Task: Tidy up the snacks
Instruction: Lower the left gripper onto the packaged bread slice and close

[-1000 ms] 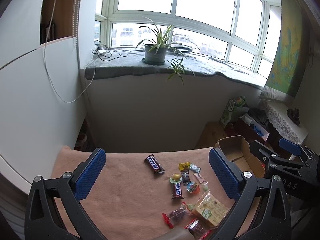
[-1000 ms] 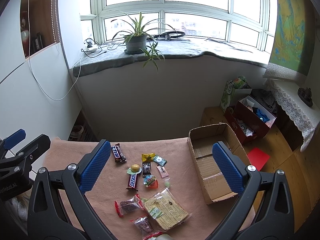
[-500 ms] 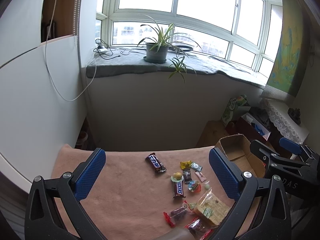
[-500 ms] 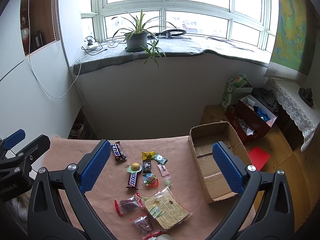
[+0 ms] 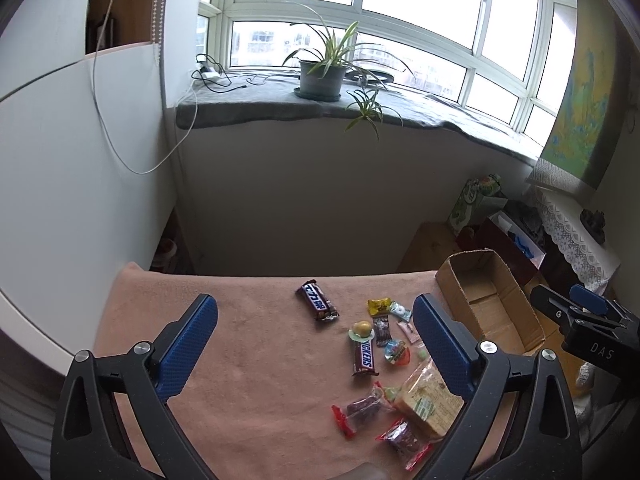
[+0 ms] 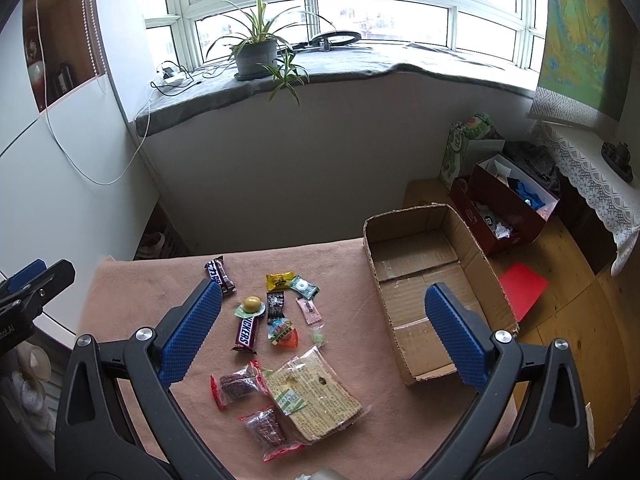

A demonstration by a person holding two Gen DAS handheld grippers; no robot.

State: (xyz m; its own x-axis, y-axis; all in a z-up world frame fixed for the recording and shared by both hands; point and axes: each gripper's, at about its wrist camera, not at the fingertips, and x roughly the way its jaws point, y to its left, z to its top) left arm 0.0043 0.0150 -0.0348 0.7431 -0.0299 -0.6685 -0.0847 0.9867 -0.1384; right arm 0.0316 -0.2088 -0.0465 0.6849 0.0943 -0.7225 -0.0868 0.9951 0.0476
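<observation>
Cardboard box (image 6: 434,280) empty at the table's (image 6: 132,292) right edge | progress: nothing packed; Snickers bar (image 6: 246,333), cracker pack (image 6: 316,396), candies all loose on the pink cloth | left claw (image 5: 316,352) spread wide, hovering, empty | right claw (image 6: 320,332) likewise spread, empty, tilted down over the pile.

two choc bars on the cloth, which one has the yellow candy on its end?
The Snickers bar: the yellow candy sits at its far end. The other bar lies apart, farther back-left.
</observation>
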